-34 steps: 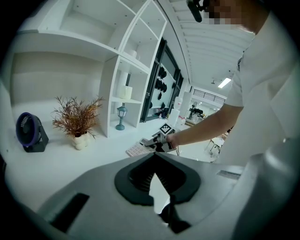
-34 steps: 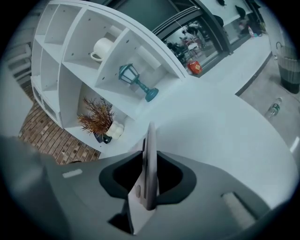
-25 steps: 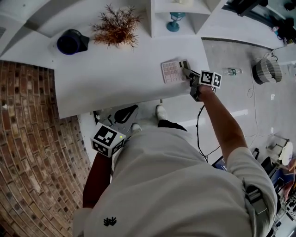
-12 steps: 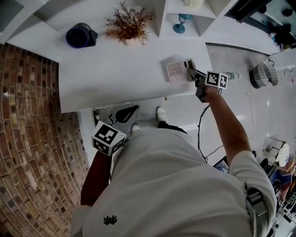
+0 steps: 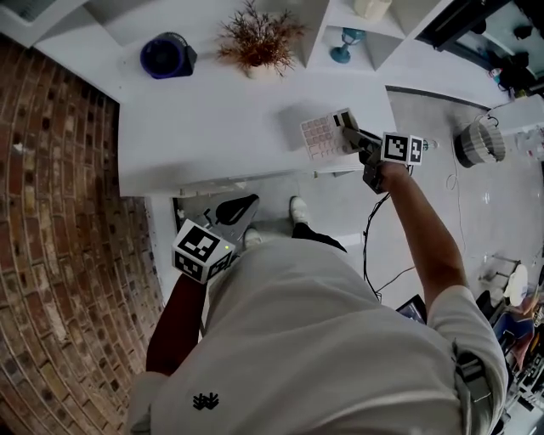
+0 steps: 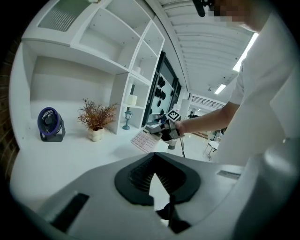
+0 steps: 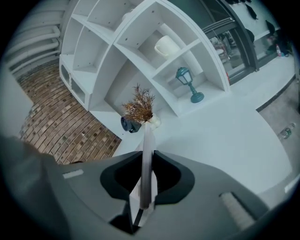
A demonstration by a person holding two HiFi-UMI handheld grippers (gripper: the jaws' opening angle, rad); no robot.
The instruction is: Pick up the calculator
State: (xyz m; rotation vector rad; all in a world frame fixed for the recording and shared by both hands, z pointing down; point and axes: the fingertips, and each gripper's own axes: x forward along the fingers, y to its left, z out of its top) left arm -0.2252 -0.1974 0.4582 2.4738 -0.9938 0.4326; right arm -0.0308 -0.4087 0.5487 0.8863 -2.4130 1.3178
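— Where's the calculator [image 5: 324, 136]?
— At the front right corner of the white surface [image 5: 212, 127], raised clear of it and tilted, pinched in the right hand-held gripper [image 5: 353, 136].
— How firm is that pinch?
— In the right gripper view the jaws are pressed on both flat faces of the calculator [image 7: 147, 159], which shows edge-on as a thin slab.
— And the arm?
— The right arm reaches forward, nearly straight, with the hand just past the surface's front edge. The left arm is bent and low beside the body, and the left hand-held gripper [image 5: 231, 210] sits below the surface's edge, pointing forward.
— Is the left one holding anything?
— No. In its own view the left hand-held gripper [image 6: 157, 180] has its tips pressed together with nothing between them.
— Which way does the calculator point?
— Its long axis runs out from the jaws toward the person's left. The display end is at the jaws, and the pink keys face up in the head view.
— What else is there?
— A pot [image 5: 259, 71] of dry brown twigs and a dark blue fan [image 5: 166, 55] stand at the back of the surface. The shelves [image 5: 374, 38] hold a teal lamp [image 5: 344, 47] in one compartment and a white cup [image 5: 371, 7] in the one above it. A basket [image 5: 476, 140] stands on the floor at right; its contents are too small to tell.
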